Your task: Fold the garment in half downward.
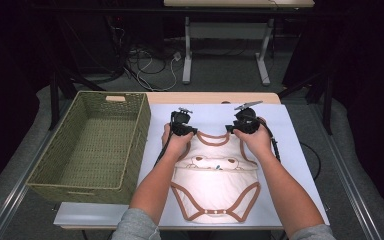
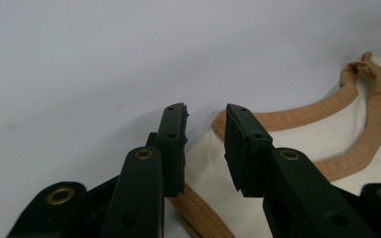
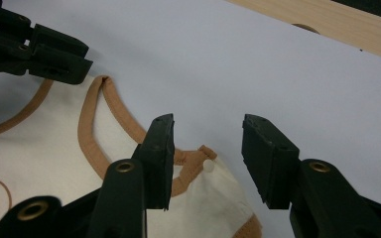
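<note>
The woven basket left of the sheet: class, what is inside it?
The woven basket shows only its own woven floor and walls, with no item inside. The strip of floor just behind its near wall is hidden by that wall.

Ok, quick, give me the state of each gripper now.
Left gripper: jaws open, astride the bodysuit shoulder corner, pads not pressing.
Right gripper: jaws open over the other shoulder corner, holding nothing.

A pale wooden table (image 1: 210, 98) under a white sheet (image 1: 290, 150) stands on grey carpet (image 1: 220, 75). At ten o'clock, tangled white and black cables (image 1: 147, 62) lie on the floor. At twelve, a white-legged desk (image 1: 225, 47) stands before dark surroundings.
</note>
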`<state>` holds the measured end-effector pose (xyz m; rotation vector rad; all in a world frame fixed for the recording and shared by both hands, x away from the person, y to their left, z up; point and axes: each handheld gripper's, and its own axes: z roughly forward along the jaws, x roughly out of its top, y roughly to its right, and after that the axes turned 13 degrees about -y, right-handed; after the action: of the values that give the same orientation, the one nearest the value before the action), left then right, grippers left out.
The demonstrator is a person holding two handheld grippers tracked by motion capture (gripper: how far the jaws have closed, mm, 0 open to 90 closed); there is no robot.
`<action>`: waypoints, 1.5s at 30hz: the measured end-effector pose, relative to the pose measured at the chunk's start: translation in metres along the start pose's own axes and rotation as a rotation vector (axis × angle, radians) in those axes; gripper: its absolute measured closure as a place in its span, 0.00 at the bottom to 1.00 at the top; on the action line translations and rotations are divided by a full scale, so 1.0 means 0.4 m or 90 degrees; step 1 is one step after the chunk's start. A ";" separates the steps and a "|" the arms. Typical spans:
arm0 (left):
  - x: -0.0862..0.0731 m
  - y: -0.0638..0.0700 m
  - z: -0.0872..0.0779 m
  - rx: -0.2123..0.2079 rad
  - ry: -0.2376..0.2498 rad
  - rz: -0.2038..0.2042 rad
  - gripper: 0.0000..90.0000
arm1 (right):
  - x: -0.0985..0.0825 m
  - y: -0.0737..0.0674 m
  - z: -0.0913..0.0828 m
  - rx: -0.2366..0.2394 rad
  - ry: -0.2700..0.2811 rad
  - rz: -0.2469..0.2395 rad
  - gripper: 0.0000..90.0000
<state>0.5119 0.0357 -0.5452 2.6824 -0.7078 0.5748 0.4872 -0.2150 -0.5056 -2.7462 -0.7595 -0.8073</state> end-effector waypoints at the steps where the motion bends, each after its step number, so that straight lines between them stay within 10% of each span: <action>1: 0.000 -0.003 0.001 0.002 -0.001 0.006 0.80 | -0.001 0.000 -0.002 -0.002 0.000 0.004 0.63; 18: -0.014 -0.003 0.003 0.027 -0.026 0.017 1.00 | -0.015 0.031 0.008 -0.007 -0.008 0.013 0.64; 45: -0.017 0.012 -0.018 0.033 -0.016 0.027 1.00 | -0.074 0.070 0.064 0.006 -0.063 0.044 0.74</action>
<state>0.5019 0.0372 -0.5412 2.7331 -0.7683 0.5783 0.4920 -0.2435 -0.5438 -2.8050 -0.6790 -0.6563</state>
